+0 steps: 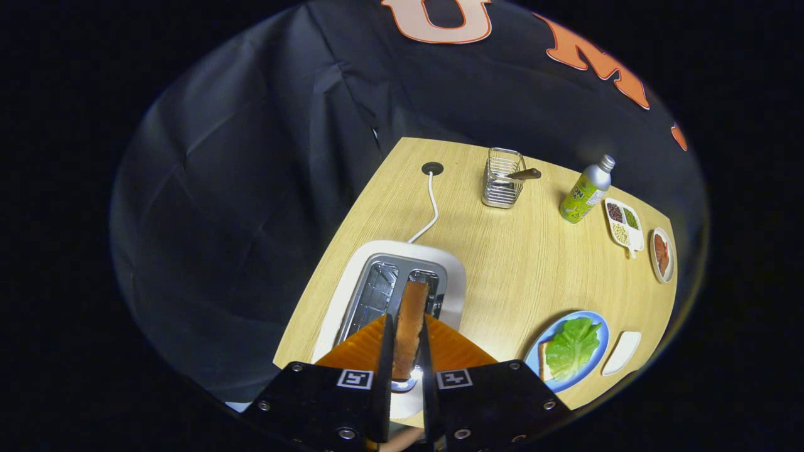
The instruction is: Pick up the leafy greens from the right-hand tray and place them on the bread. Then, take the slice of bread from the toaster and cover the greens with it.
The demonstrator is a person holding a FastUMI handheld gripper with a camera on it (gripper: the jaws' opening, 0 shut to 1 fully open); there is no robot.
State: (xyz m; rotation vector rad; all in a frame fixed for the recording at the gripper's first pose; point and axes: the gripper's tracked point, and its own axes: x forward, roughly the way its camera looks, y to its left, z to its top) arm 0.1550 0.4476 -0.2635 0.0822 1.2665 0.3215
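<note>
Toast gripped above toaster

My gripper is clamped on the bread slice, both fingers pressing its flat faces, edge-on over the toaster slot; toast looks light, stiff, crumbly, so hold the faces mid-slice, no squeezing harder; leafy greens already lie on bread on the blue plate, beyond my fingers to the right.

bread slice: toasted brown, standing on edge, pinched between the fingers, right above the toaster's right slot
toaster: white body, two metal slots up top, both look empty
leafy greens: bright green, lying flat on the bottom bread
blue plate: carries greens and bread, off to the toaster's right
</note>
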